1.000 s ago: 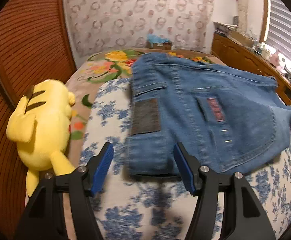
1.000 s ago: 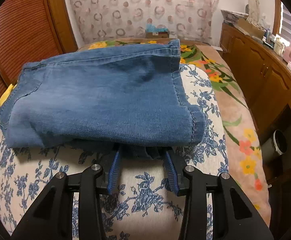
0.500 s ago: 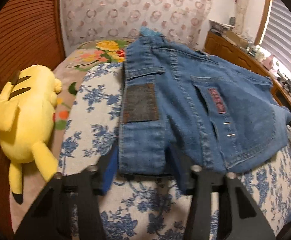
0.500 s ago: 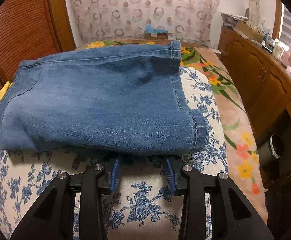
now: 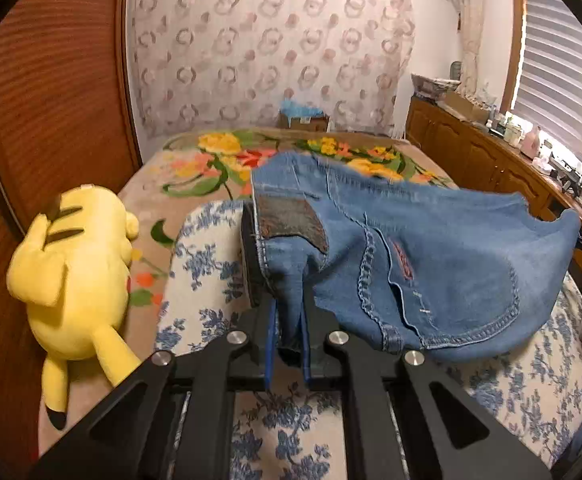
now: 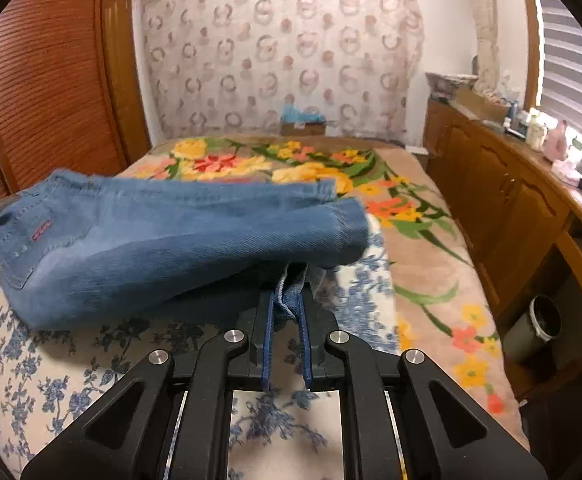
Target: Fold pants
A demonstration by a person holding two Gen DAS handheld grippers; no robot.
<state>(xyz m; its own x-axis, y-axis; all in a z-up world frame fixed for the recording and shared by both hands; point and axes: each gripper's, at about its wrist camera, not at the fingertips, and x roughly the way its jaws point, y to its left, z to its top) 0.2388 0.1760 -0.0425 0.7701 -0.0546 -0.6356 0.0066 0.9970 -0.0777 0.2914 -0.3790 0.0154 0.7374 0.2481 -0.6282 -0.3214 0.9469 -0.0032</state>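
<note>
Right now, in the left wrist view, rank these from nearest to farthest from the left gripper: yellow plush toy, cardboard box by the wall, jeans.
1. jeans: clamped in the left gripper.
2. yellow plush toy: on the bed, to its left.
3. cardboard box: far end, against the patterned wall.

Left gripper (image 5: 289,334): jaws just closed, pinching a fold of the waistband edge of the blue denim pants (image 5: 431,264), near edge raised off the blue-floral cushion (image 5: 207,280). Yellow plush toy (image 5: 75,276): lying left on the flowered blanket (image 5: 195,176). Wooden cabinets (image 5: 471,160): right.
</note>
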